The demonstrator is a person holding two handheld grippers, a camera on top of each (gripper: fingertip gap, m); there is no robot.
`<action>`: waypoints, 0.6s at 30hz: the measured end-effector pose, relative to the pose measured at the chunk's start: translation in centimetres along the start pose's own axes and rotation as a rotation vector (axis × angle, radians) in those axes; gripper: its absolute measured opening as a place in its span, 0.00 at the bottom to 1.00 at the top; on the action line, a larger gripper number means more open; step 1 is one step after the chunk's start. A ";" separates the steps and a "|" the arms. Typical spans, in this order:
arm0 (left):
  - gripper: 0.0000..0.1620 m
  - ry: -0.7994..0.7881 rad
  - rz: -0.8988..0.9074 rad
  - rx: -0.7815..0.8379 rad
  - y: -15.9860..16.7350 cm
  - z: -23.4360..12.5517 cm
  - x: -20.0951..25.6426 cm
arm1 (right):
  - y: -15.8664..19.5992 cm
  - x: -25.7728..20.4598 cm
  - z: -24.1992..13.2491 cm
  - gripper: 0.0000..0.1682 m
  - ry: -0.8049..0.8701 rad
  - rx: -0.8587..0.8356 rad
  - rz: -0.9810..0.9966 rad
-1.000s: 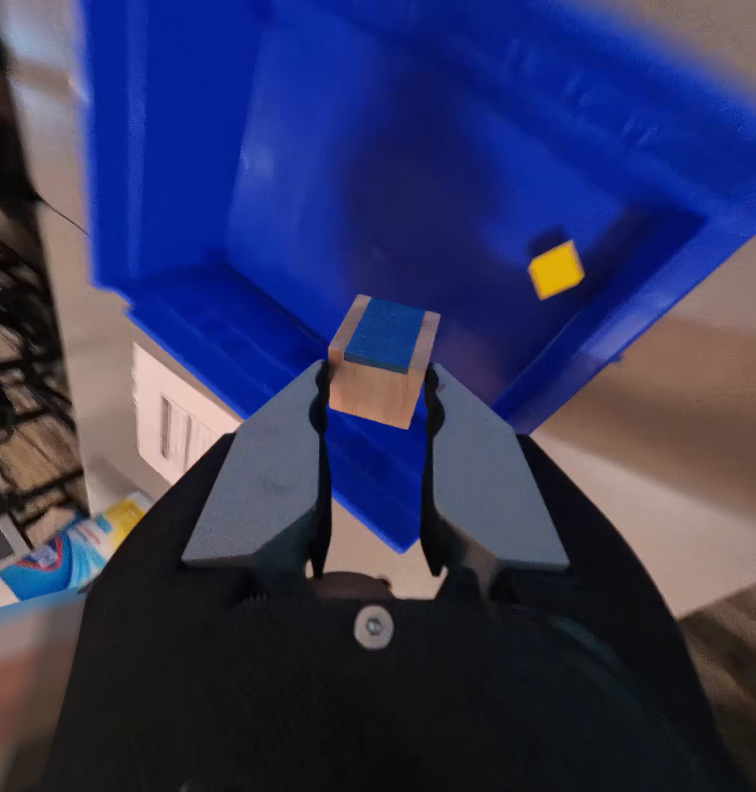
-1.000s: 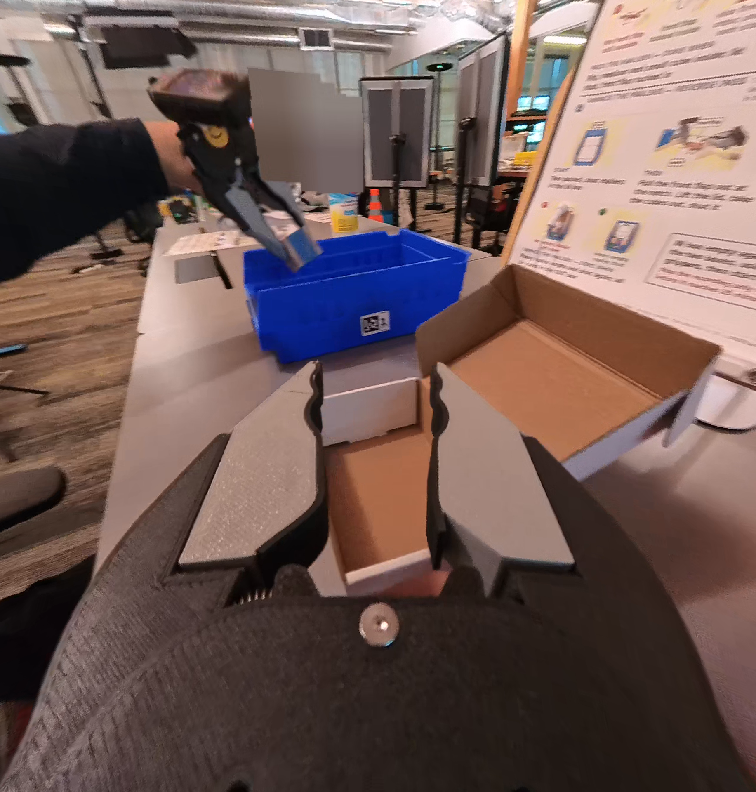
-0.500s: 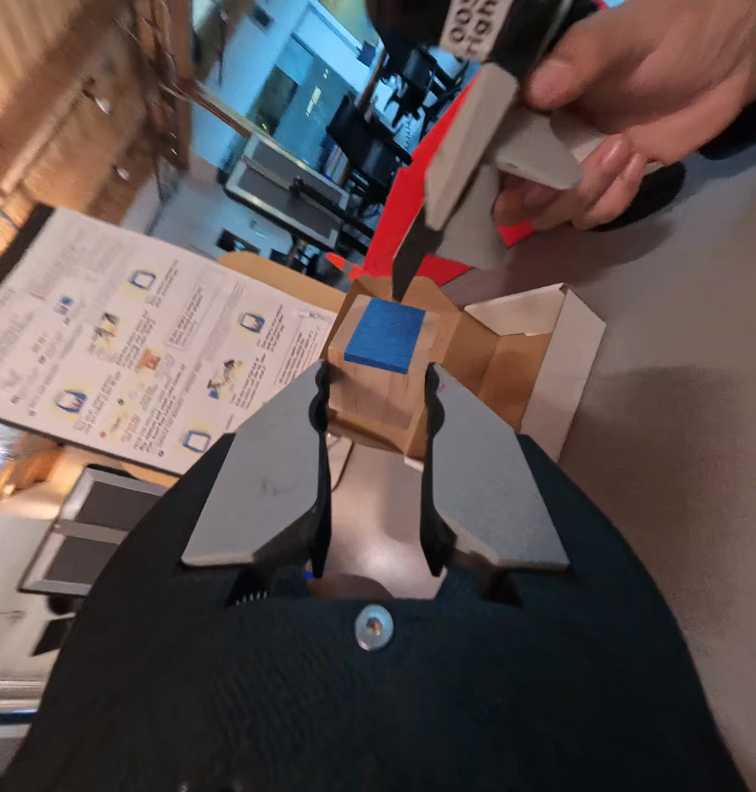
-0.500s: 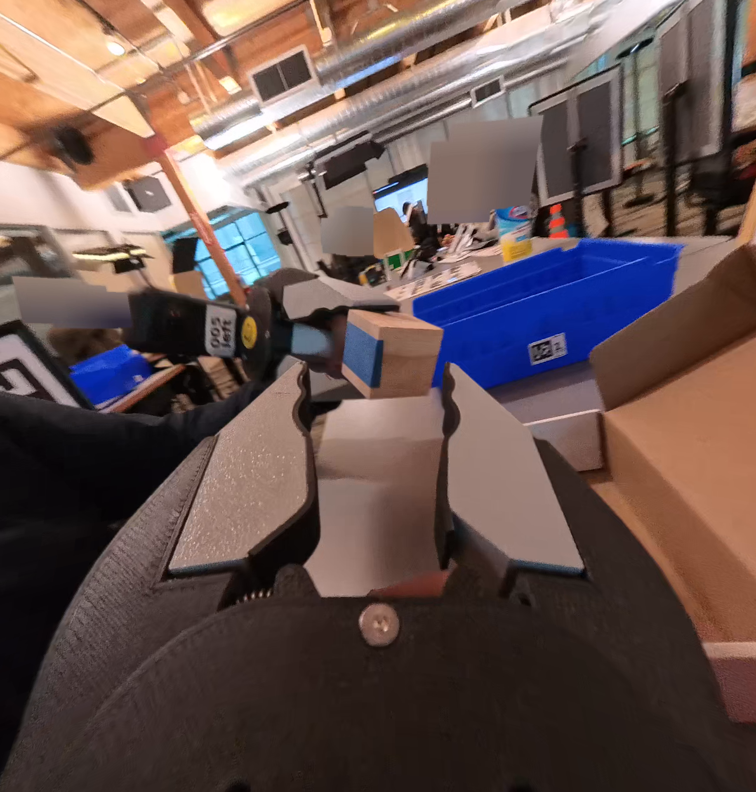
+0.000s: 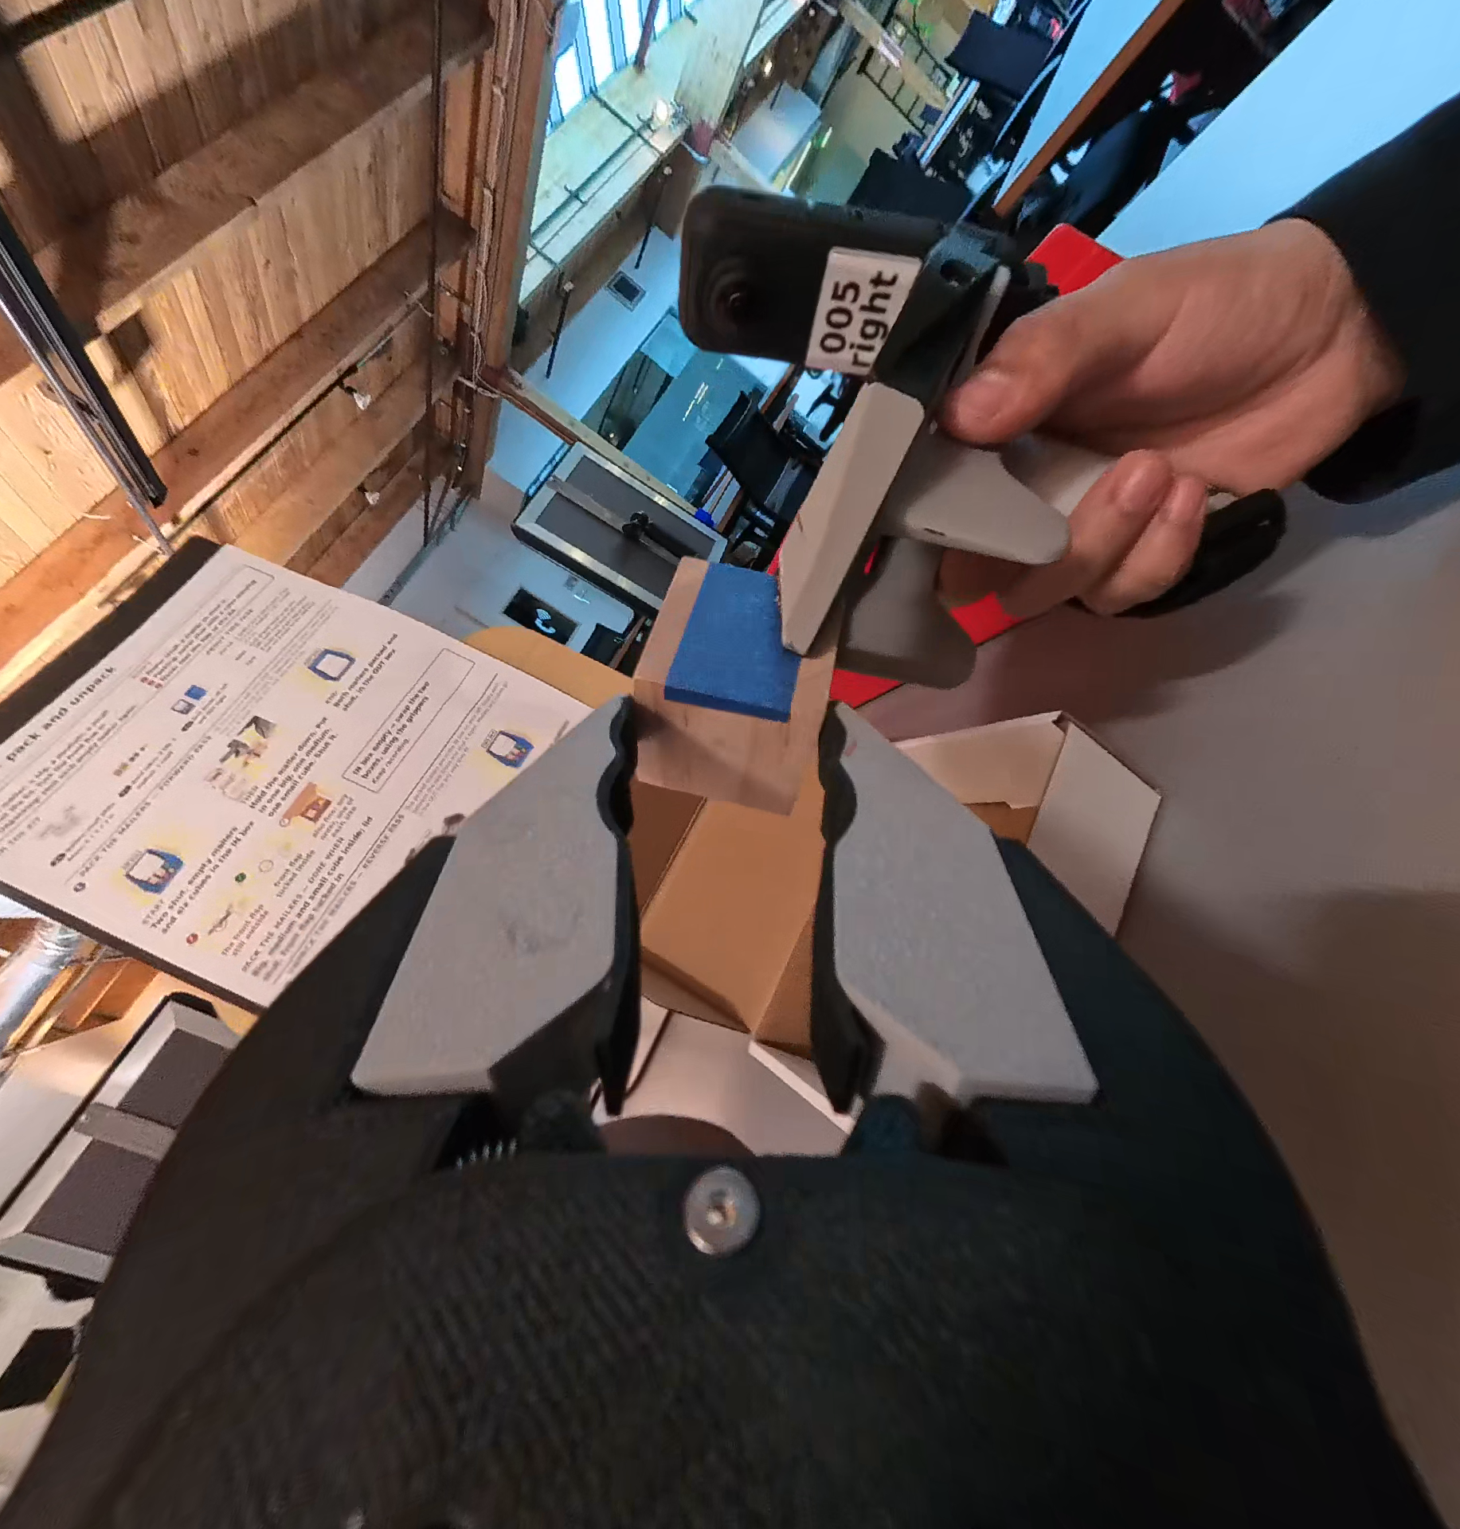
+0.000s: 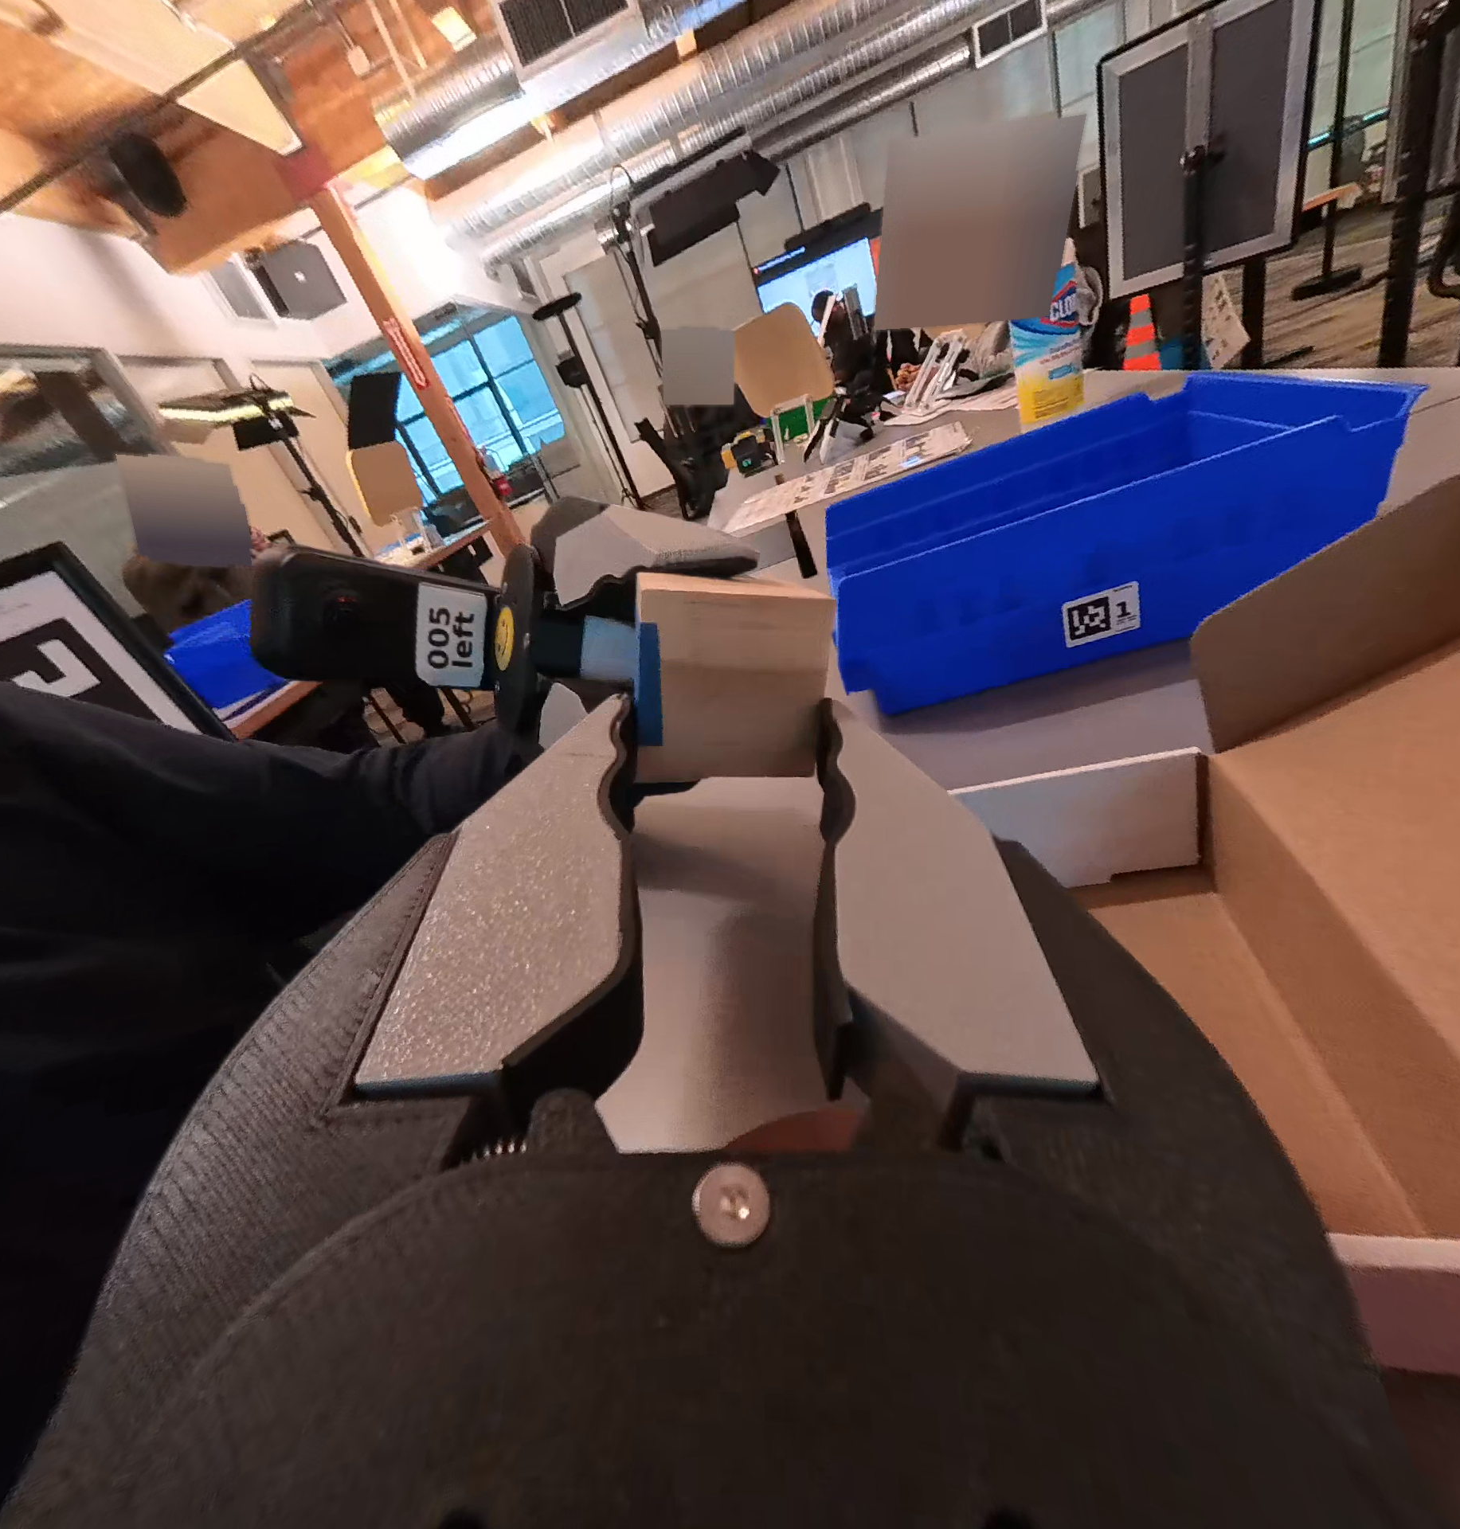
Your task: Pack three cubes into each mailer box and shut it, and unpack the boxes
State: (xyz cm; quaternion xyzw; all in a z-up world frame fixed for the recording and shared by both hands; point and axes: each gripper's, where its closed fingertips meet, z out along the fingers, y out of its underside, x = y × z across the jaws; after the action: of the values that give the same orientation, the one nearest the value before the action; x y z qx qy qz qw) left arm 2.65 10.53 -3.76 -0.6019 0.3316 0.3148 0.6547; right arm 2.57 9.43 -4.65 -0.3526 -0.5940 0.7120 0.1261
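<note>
A wooden cube with one blue face (image 5: 734, 662) is held in the air between both grippers. My left gripper (image 5: 722, 745) is shut on its two wooden sides. My right gripper (image 6: 722, 736) has its fingertips against the cube (image 6: 734, 662), one on the blue face and one on the opposite side. The left wrist view shows the right gripper (image 5: 809, 662) coming in from the upper right, in a person's hand. An open brown mailer box (image 5: 734, 902) lies on the table just beyond and below the cube; it also shows in the right wrist view (image 6: 1330, 869), with nothing visible in it.
A blue plastic bin (image 6: 1041, 579) stands on the grey table (image 5: 1330, 827) behind the mailer. An instruction poster (image 5: 213, 786) stands upright beside the box. A wipes canister (image 6: 1045, 372) is behind the bin. A dark sleeve (image 6: 130, 827) crosses the left. Left and right tips are no more than a few centimetres apart.
My left gripper carried the cube from over the blue bin to above the open mailer. My right gripper rose from the box, came up to the cube and narrowed onto it.
</note>
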 end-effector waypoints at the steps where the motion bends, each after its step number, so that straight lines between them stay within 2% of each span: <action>1: 0.26 -0.006 -0.007 -0.004 0.2 0.0 0.0 | 0.0 0.0 0.0 0.25 -0.003 0.002 0.008; 6: 0.25 -0.016 -0.050 0.030 -0.6 -0.1 -0.1 | -0.4 -0.7 0.0 0.25 -0.122 0.044 0.144; 9: 0.25 -0.013 -0.039 0.039 -0.6 -0.4 -0.1 | -0.2 -0.8 0.1 0.25 -0.105 0.026 0.104; 13: 0.25 -0.005 -0.076 0.048 -0.6 -0.8 0.0 | 0.1 -1.0 0.5 0.25 -0.144 0.022 0.167; 18: 0.25 -0.025 -0.091 0.027 0.5 -1.0 0.6 | 1.0 -0.3 0.7 0.24 -0.092 -0.027 0.138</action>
State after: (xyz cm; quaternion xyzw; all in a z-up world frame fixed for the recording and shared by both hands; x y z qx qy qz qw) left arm 2.54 9.55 -4.64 -0.6034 0.2998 0.2877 0.6806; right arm 2.58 8.51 -5.47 -0.3614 -0.5831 0.7262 0.0446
